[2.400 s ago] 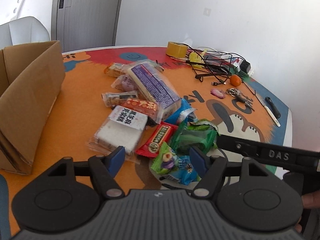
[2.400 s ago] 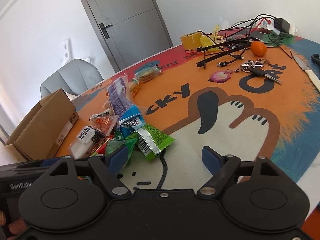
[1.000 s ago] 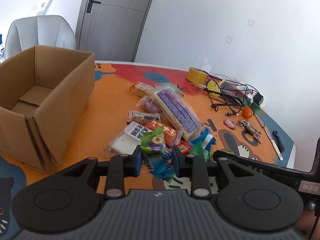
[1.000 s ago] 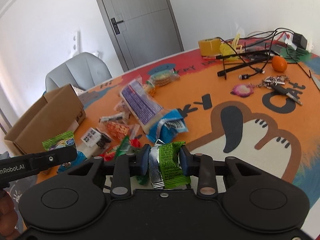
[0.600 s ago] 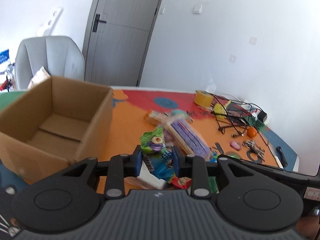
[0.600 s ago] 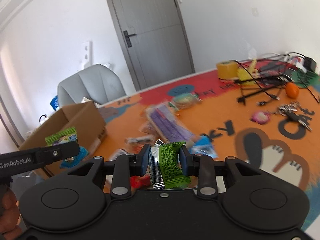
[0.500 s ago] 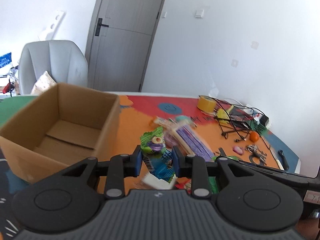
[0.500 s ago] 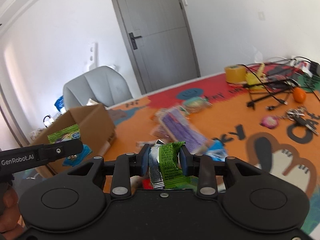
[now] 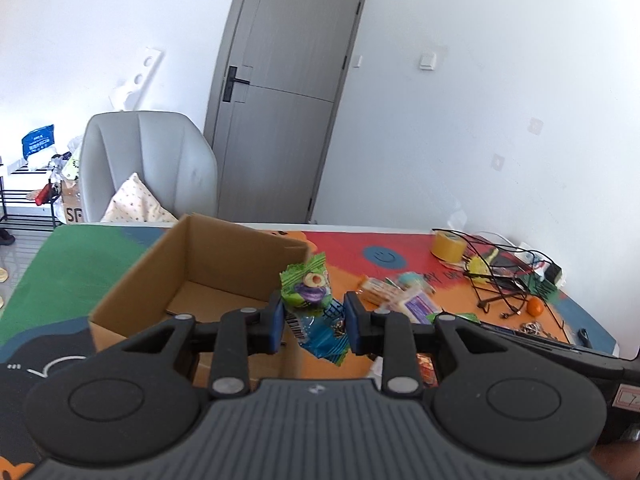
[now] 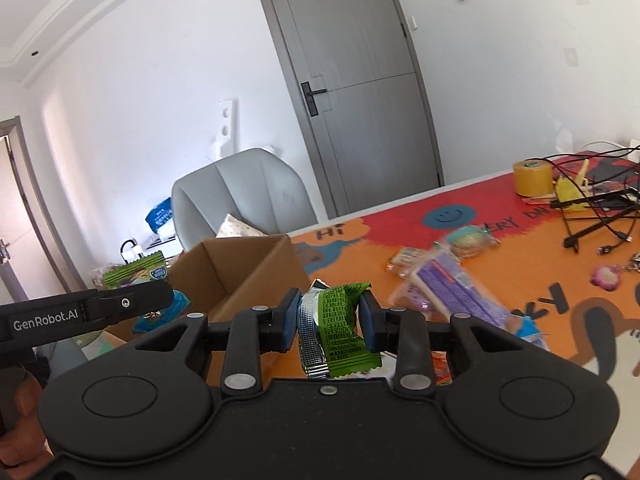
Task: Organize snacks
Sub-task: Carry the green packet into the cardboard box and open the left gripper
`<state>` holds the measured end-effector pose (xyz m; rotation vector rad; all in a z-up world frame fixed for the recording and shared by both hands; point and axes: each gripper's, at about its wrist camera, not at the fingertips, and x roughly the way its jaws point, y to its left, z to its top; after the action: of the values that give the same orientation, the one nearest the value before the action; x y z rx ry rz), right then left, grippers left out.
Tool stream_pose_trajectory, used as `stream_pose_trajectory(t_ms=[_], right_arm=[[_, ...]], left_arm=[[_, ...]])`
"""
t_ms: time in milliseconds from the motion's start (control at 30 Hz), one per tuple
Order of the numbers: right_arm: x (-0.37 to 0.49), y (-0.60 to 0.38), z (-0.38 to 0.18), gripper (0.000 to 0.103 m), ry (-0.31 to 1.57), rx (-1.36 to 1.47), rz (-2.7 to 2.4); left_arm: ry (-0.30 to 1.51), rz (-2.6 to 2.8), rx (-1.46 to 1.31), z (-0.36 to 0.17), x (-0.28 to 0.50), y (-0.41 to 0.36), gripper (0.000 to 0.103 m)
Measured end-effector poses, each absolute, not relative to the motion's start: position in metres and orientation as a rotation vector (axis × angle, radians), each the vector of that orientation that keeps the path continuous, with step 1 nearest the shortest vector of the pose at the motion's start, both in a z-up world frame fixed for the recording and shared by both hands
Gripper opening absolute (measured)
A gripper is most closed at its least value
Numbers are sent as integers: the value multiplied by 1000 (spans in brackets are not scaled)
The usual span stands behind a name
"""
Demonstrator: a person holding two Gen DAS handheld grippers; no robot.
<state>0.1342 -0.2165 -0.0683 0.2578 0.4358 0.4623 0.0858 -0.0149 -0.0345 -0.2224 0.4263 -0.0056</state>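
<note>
My left gripper is shut on a green and blue snack packet, held in the air just right of the open cardboard box. My right gripper is shut on a green and silver snack packet, raised above the table right of the same box. The left gripper and its packet show at the left of the right wrist view. The remaining snack pile lies on the orange mat, with a long purple packet in it.
A yellow tape roll, tangled black cables, an orange fruit and keys lie at the table's far right. A grey chair stands behind the box. A grey door is beyond.
Both grippers closed on packets from the pile, lifted them and swung left toward the cardboard box, which now lies close ahead in both views.
</note>
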Motion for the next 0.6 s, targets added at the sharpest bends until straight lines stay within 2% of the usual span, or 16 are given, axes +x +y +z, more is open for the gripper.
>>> stream_pose_trajectory(t_ms=[600], right_arm=[[137, -153, -59, 32, 369, 243, 562]], left_arm=[[440, 84, -274, -43, 96, 58, 30]])
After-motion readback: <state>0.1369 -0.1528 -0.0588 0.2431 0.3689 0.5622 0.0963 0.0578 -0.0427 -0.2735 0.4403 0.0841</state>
